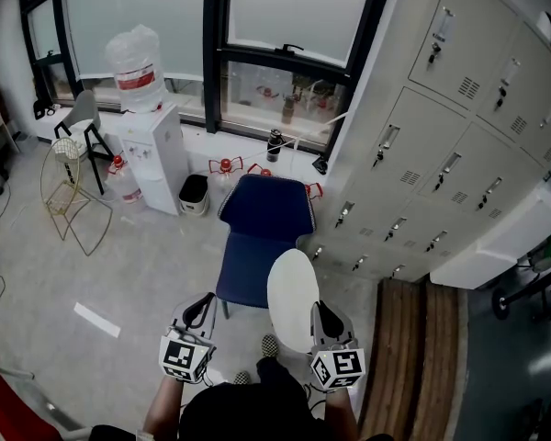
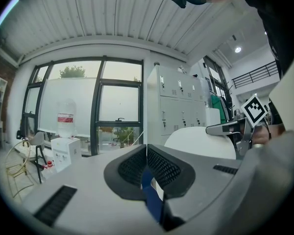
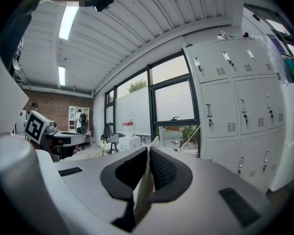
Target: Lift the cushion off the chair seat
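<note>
A white oval cushion (image 1: 290, 297) hangs tilted on edge over the front right corner of the blue chair (image 1: 262, 223), clear of the seat. My right gripper (image 1: 323, 313) is shut on the cushion's right rim. In the right gripper view the thin pale rim of the cushion (image 3: 142, 196) is pinched between the closed jaws of the right gripper (image 3: 148, 152). My left gripper (image 1: 202, 307) hovers at the seat's front left corner. Its jaws meet in the left gripper view (image 2: 147, 148), with only a strip of blue showing below them. There the cushion (image 2: 201, 140) lies to the right.
Grey lockers (image 1: 441, 154) stand close on the chair's right, with a wooden bench (image 1: 421, 338) in front of them. A water dispenser (image 1: 151, 145), a black bin (image 1: 193, 193) and a wire-frame chair (image 1: 69, 191) stand to the left, under the window.
</note>
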Demonstrator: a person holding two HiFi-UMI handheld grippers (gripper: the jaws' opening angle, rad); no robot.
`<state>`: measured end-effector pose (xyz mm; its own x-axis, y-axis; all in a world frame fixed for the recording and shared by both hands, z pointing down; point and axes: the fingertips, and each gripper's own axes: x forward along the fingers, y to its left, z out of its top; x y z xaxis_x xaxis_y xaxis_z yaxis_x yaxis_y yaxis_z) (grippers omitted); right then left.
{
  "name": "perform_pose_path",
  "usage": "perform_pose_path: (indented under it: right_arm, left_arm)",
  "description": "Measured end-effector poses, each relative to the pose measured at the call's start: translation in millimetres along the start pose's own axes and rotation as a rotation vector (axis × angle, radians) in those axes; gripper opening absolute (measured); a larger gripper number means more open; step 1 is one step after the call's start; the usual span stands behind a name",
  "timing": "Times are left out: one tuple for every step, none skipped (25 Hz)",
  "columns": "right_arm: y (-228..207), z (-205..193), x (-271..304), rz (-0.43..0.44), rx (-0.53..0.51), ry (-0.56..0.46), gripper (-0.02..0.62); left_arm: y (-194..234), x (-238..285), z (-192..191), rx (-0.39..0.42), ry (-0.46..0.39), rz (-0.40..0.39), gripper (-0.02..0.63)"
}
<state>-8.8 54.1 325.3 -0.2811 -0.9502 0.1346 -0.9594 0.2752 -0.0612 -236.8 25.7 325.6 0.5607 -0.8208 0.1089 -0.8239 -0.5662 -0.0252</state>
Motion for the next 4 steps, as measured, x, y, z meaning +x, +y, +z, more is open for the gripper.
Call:
perform_pose_path:
  right_arm:
    - [0.1,0.2,-0.1,0.000,0.001,0.000,0.038]
    - [0.0,0.4,-0.3,0.001,0.002,0.001,0.038]
    - [-0.1,0.5,-0.6,0.001,0.003,0.001,0.038]
    - [-0.3,0.6,-0.9,0.002,0.004,0.001,0.038]
  left_arm:
    - [0.1,0.0,-0.2,0.000,0.001,0.000,0.020]
    - [0.0,0.1,-0.4,-0.001,0.003,-0.001,0.020]
    - [-0.4,0.2,-0.5,-0.001,0.004,-0.002,0.020]
    - [-0.8,0.3,-0.7,-0.001,0.005,-0.003,0.020]
